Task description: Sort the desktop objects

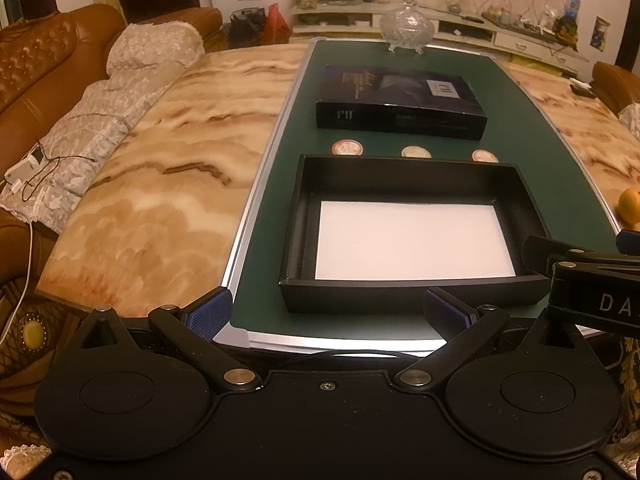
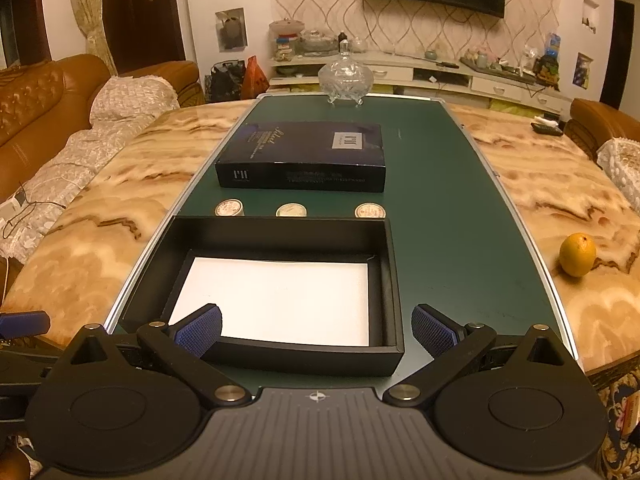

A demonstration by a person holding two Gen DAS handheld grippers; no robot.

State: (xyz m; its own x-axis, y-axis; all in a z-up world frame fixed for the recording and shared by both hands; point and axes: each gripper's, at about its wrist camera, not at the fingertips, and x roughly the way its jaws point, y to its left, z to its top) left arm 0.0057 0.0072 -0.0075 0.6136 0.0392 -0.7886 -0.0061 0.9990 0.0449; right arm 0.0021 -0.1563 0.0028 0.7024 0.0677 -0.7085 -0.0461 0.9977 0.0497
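An open black box with a white liner stands near the front of the green mat. Behind it three small round tins stand in a row, then a dark closed box. My left gripper is open and empty, hovering before the box's front edge. My right gripper is open and empty over the box's near right corner; it also shows at the right edge of the left wrist view.
A glass lidded jar stands at the mat's far end. An orange lies on the marble table to the right. A sofa runs along the left.
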